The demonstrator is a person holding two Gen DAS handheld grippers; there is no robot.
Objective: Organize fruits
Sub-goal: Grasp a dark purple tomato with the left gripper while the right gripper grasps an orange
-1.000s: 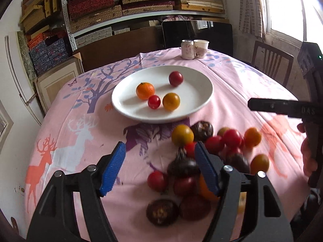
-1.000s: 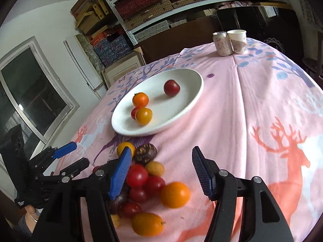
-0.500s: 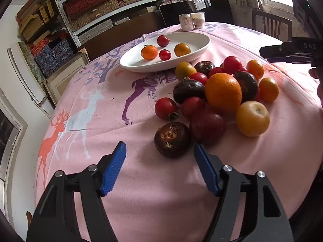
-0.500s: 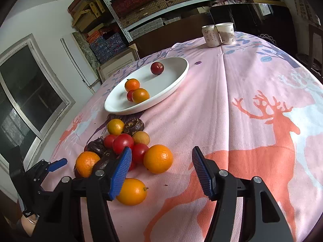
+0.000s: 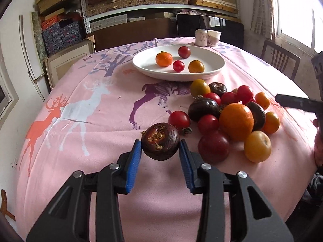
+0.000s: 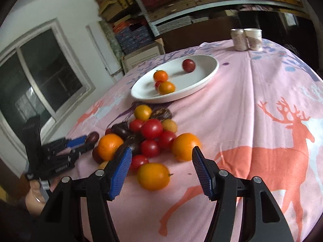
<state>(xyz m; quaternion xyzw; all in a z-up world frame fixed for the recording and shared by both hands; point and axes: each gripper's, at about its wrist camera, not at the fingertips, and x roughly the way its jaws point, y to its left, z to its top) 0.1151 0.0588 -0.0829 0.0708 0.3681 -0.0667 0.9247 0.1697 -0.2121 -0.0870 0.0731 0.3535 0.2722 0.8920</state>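
My left gripper [image 5: 159,144] has a dark purple round fruit [image 5: 160,141] between its blue pads. The jaws are closing and both pads touch its sides. The same grip shows at the left of the right wrist view, left gripper [image 6: 88,141] on the dark fruit [image 6: 93,137]. A pile of red, orange and dark fruits [image 5: 236,122] lies on the pink cloth to its right. My right gripper [image 6: 161,151] is open above an orange-yellow fruit [image 6: 153,178], not touching it. A white plate [image 5: 218,68] beyond holds several small fruits.
A can [image 5: 201,38] and a paper cup [image 5: 214,38] stand at the table's far edge. A wooden chair [image 5: 280,60] is at the right. Shelves of boxes fill the back wall. The pink cloth [image 5: 90,111] curves down at the round table's edges.
My left gripper moved forward and down onto the dark fruit and its jaws drew in around it. The right gripper came nearer the pile and rolled, staying open.
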